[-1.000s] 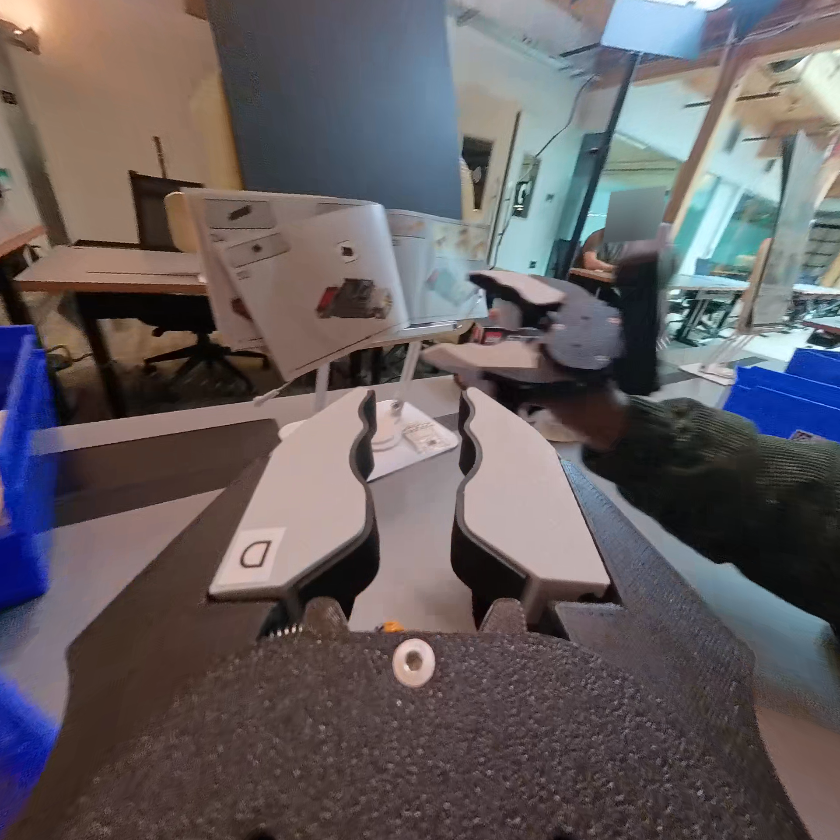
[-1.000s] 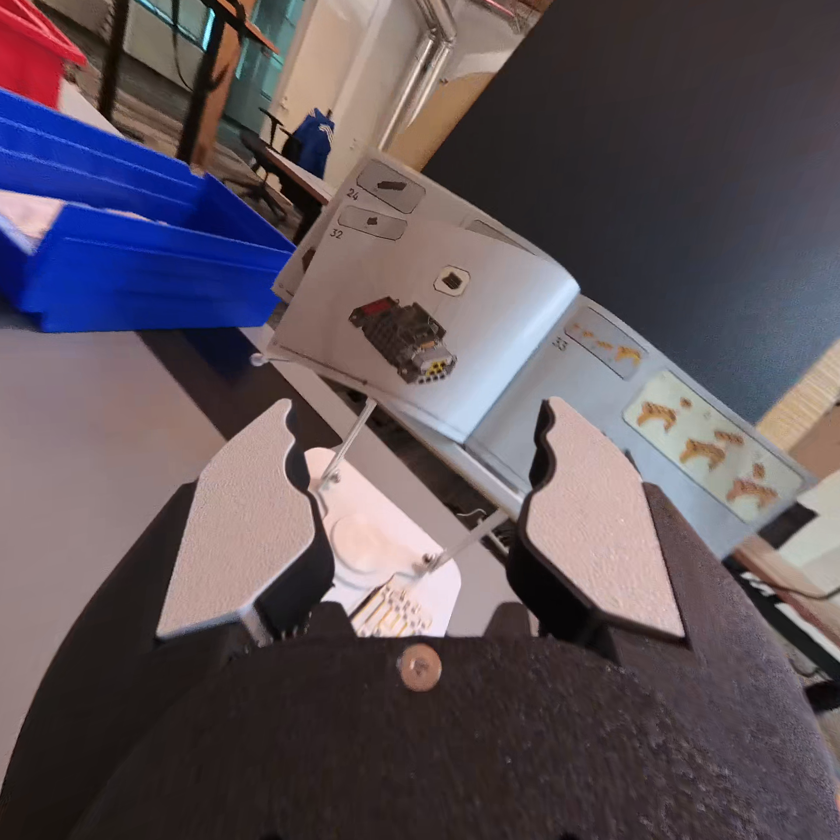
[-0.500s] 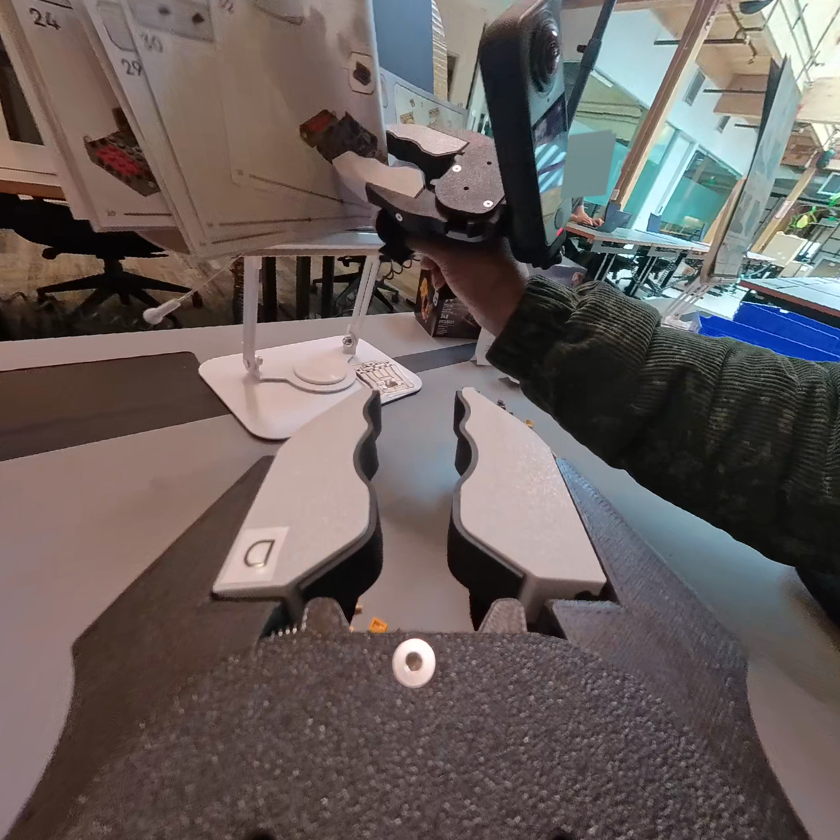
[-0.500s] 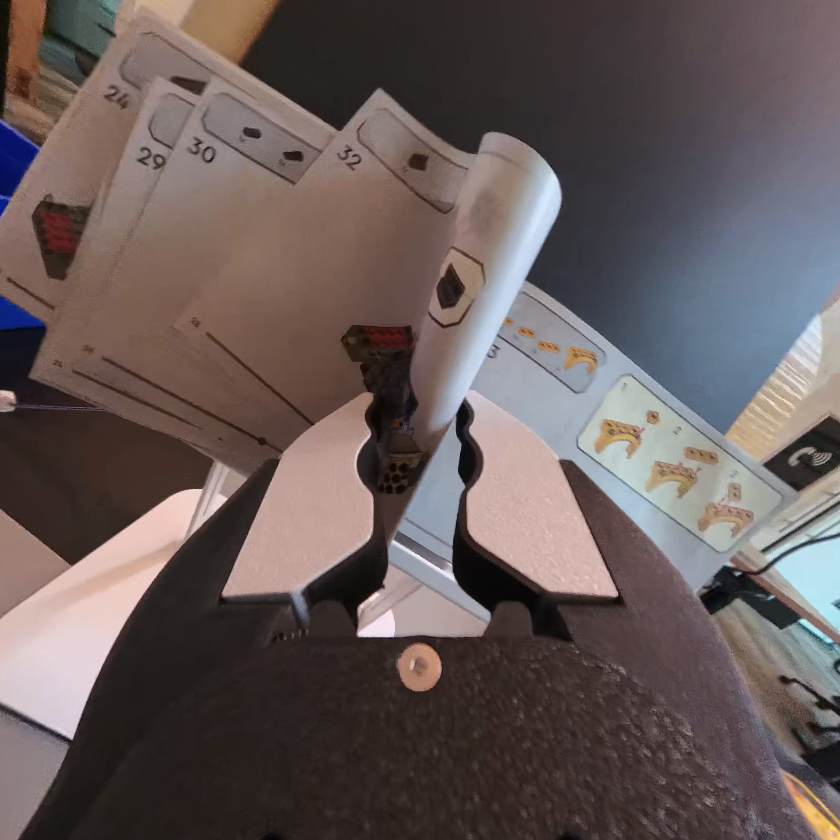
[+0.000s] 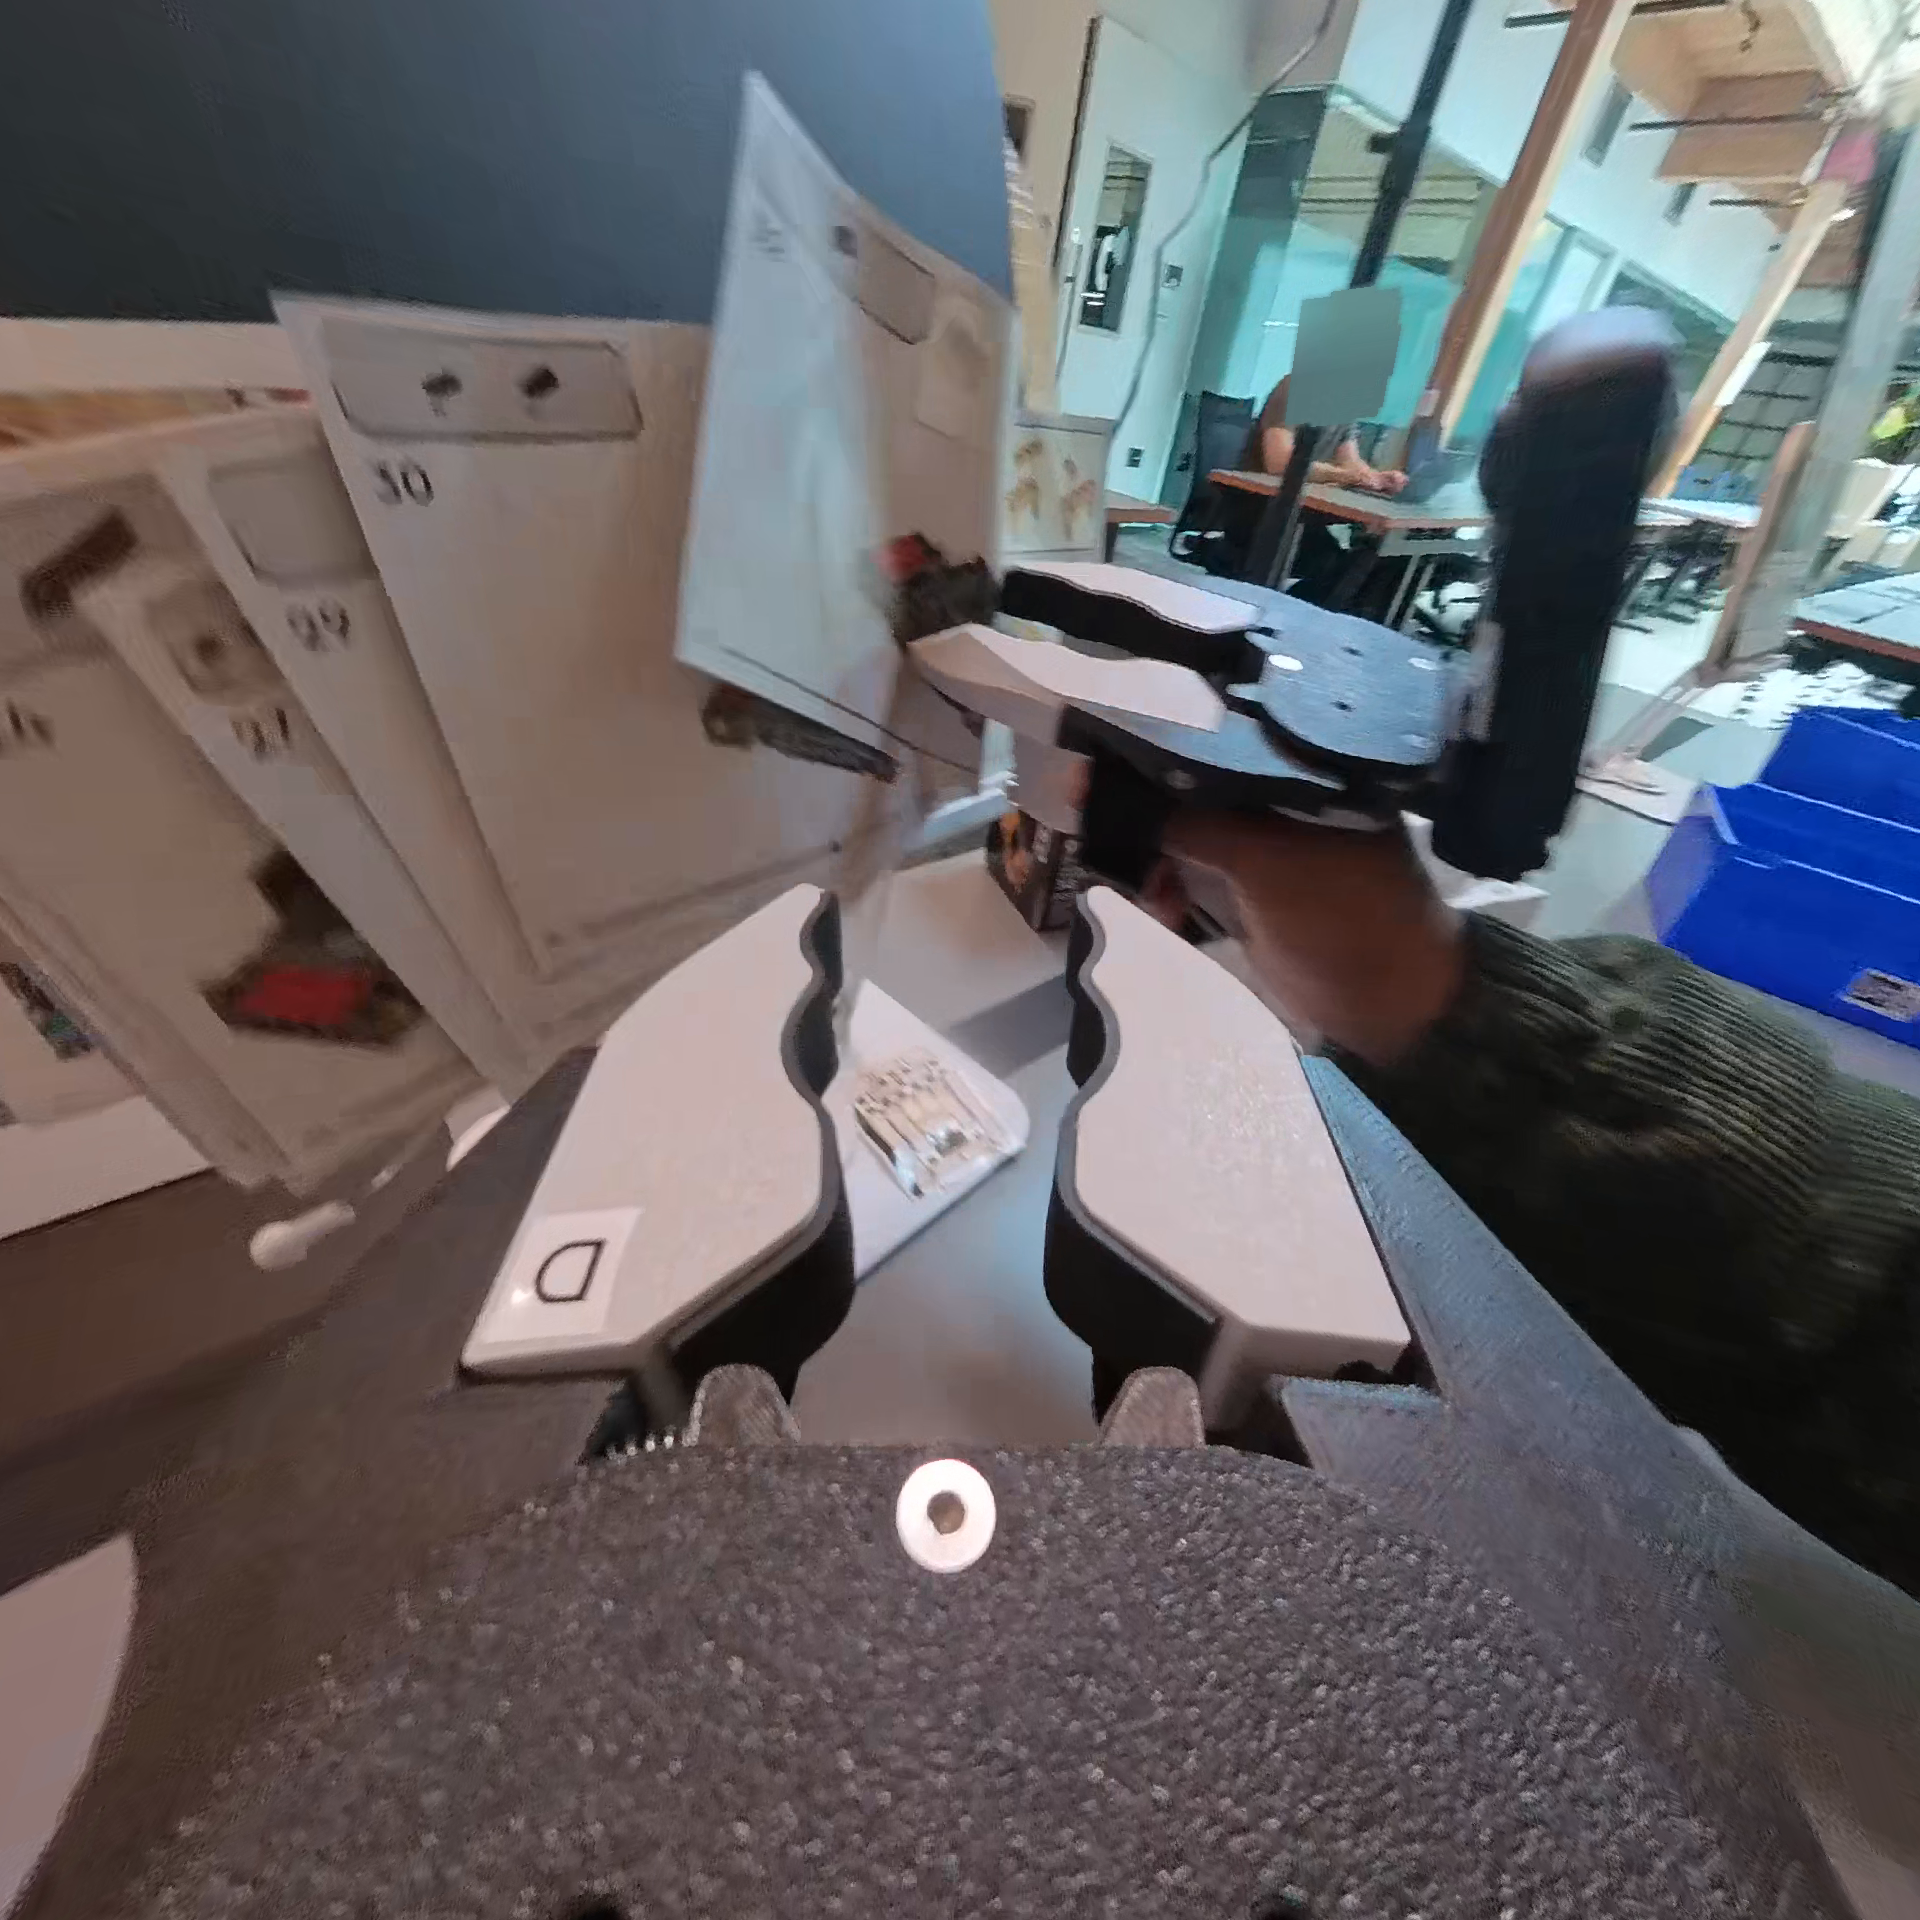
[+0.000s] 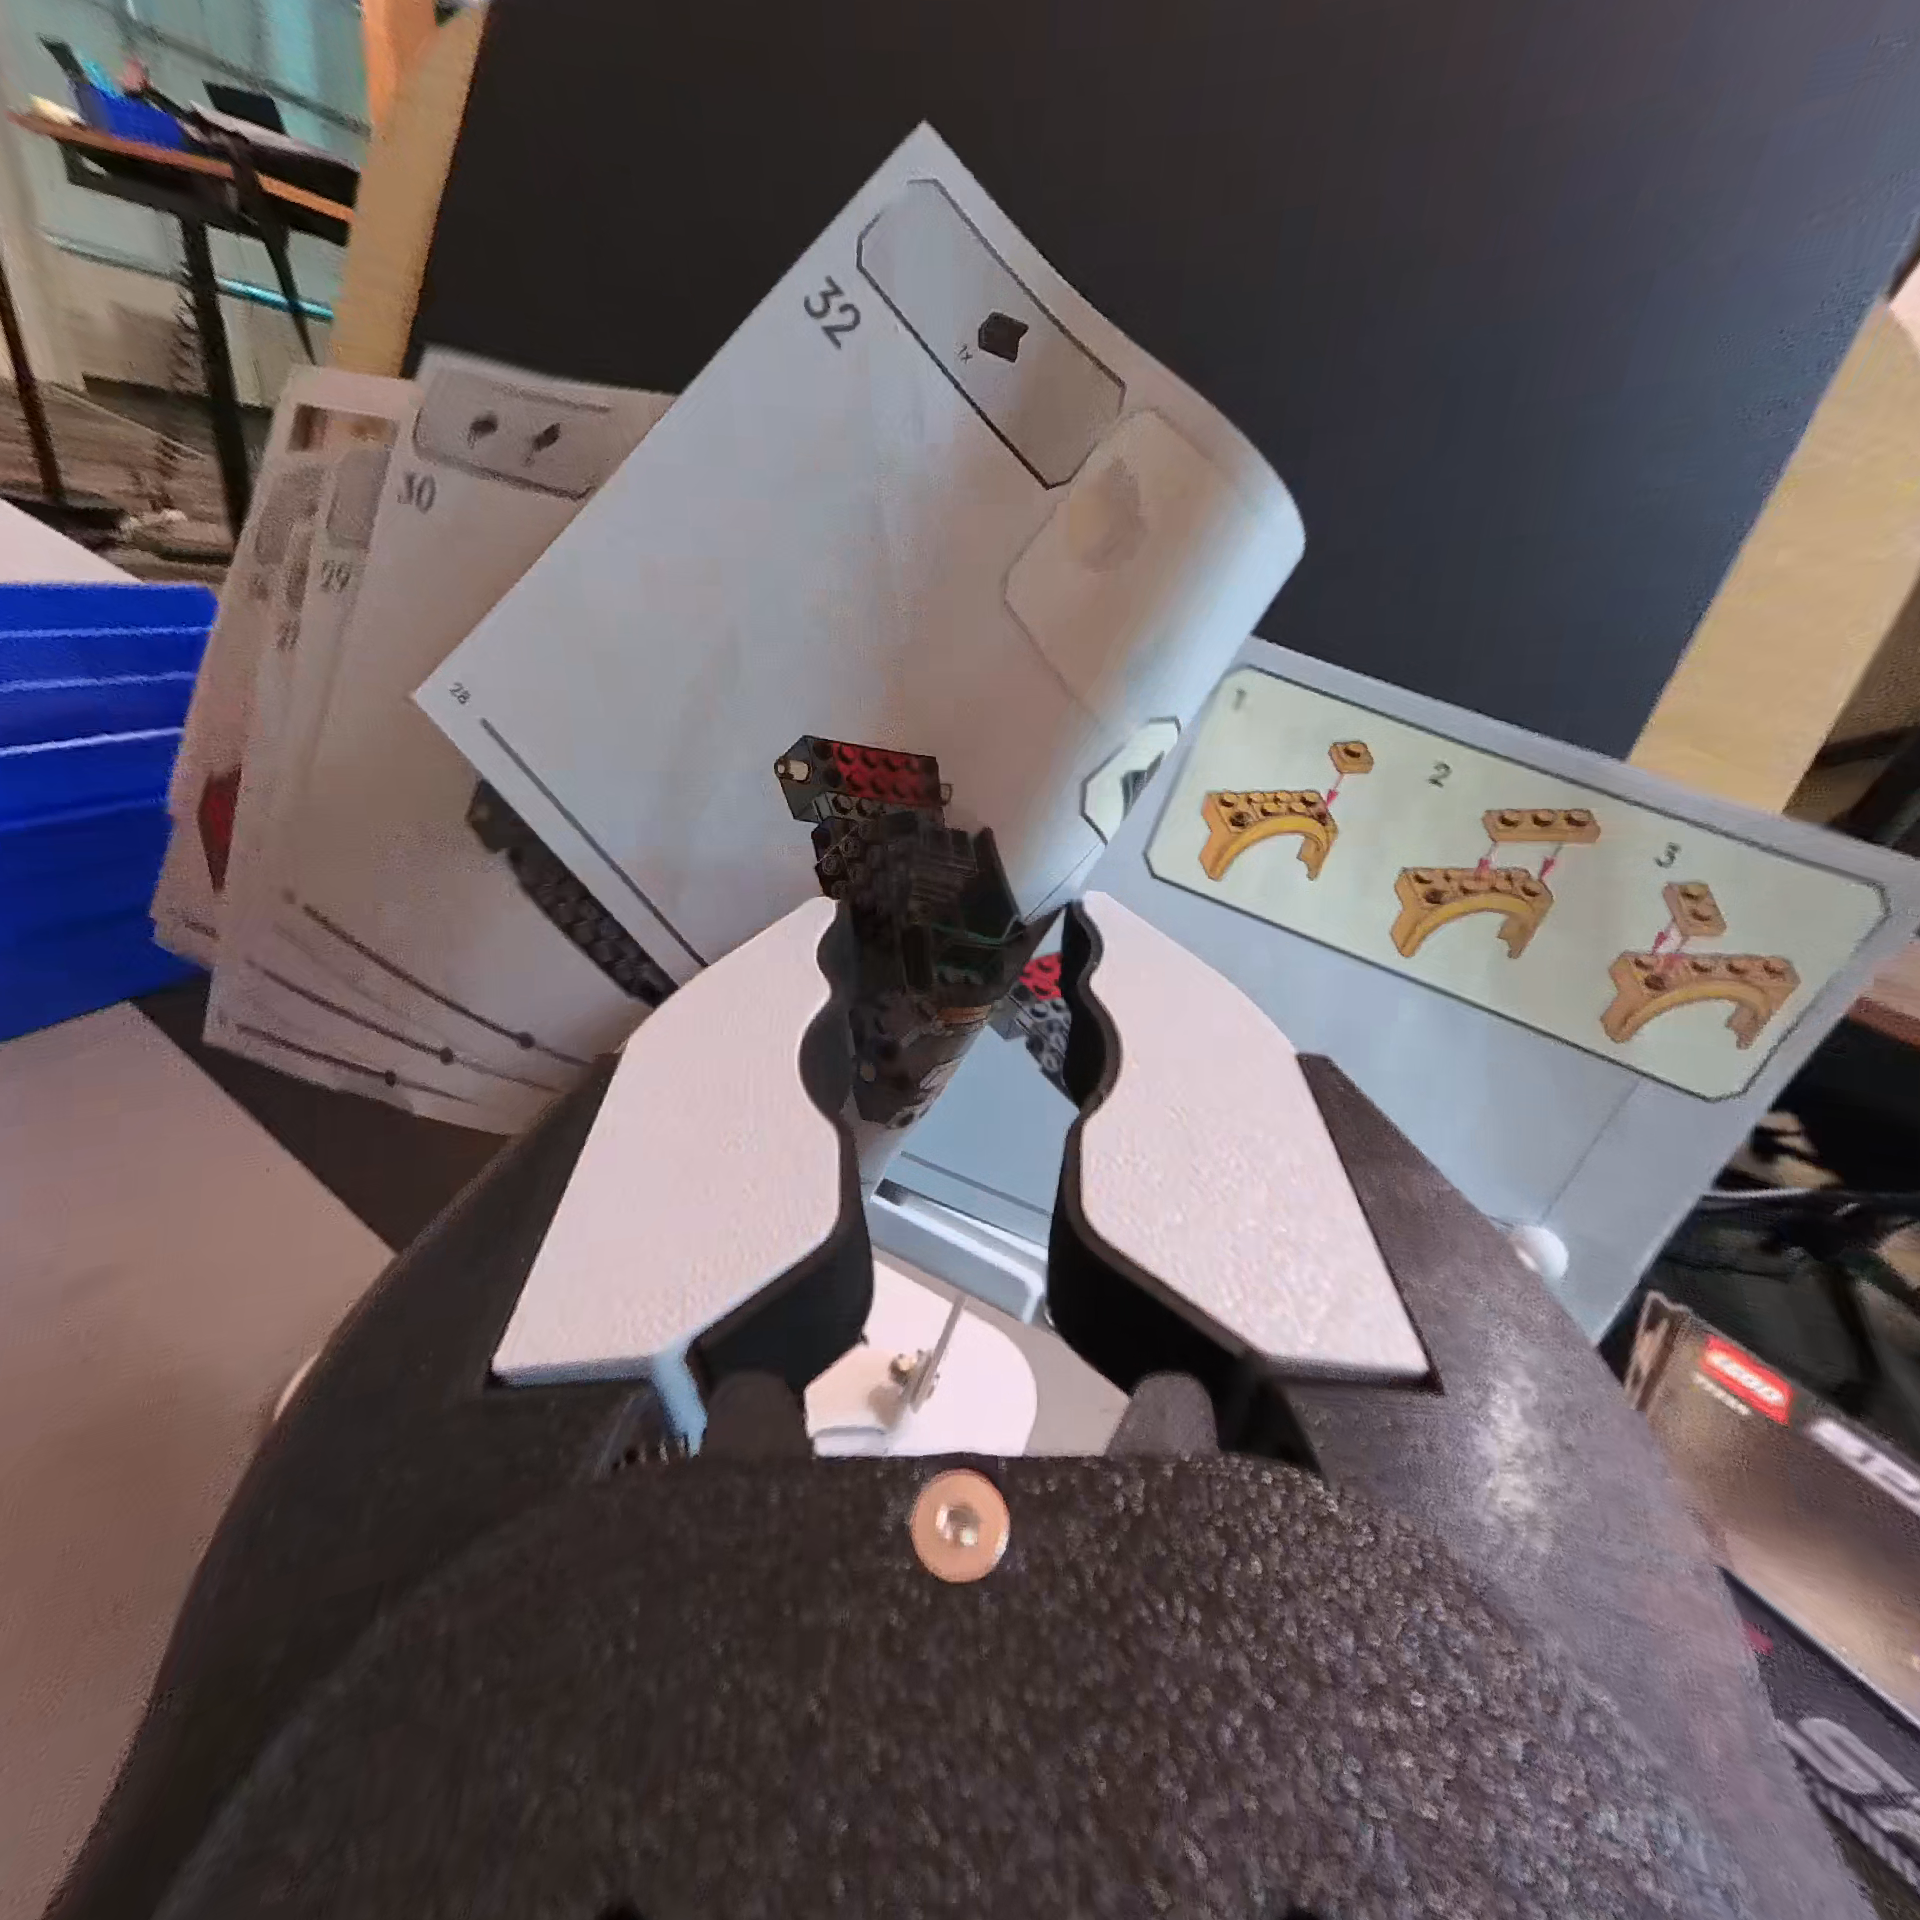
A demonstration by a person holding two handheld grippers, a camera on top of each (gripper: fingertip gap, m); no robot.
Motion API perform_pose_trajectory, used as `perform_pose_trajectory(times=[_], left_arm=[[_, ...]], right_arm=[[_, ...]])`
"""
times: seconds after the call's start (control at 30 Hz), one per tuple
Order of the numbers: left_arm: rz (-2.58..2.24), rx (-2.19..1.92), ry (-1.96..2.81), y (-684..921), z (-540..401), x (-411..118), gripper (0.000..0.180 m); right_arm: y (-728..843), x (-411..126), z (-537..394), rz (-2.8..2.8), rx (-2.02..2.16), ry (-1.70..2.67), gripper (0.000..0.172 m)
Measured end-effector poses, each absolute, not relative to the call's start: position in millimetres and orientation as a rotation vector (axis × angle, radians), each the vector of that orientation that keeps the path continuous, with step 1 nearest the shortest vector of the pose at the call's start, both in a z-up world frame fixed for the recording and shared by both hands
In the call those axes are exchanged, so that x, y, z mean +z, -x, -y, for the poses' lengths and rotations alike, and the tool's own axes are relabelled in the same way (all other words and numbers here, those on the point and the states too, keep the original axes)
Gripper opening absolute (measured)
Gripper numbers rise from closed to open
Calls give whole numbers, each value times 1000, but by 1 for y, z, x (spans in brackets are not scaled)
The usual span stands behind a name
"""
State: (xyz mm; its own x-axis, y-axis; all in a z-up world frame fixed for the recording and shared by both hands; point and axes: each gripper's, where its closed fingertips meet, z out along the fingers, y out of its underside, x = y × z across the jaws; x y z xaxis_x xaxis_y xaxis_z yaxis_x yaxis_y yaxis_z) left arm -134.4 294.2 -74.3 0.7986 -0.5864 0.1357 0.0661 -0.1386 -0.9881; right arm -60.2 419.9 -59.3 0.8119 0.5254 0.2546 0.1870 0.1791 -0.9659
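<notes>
Daylight from the glazed walls (image 5: 1299, 343) behind the instruction booklet (image 5: 499, 644) keeps both views bright, with soft shadows and no harsh glare. In the left wrist view the booklet's pages smear with motion blur. Straight lines bow outward toward every frame edge.

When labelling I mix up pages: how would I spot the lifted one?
Find the booklet on the white stand before the dark panel. Its lifted page curls upright, lower corner between the right tool's fingers; the other pages lie fanned flat.
</notes>
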Motion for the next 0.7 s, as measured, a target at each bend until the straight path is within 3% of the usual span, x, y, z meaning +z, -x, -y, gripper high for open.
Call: perform_pose_trajectory(times=[0.03,0.2,0.33,0.53,0.7], left_arm=[[-411,-579,1628,134,-306,-74,42],[-405,-556,1630,123,-347,-66,48],[-543,-497,1631,83,-363,-65,45],[-740,-229,1764,45,-391,-81,29],[-811,35,1786,49,-404,-92,6]], right_arm=[[56,-60,-421,619,289,1403,36],[28,-69,-435,570,293,1443,22],[12,-75,-441,532,294,1460,22],[-22,-85,-442,451,304,1498,21],[-74,-90,-436,220,383,1520,21]])
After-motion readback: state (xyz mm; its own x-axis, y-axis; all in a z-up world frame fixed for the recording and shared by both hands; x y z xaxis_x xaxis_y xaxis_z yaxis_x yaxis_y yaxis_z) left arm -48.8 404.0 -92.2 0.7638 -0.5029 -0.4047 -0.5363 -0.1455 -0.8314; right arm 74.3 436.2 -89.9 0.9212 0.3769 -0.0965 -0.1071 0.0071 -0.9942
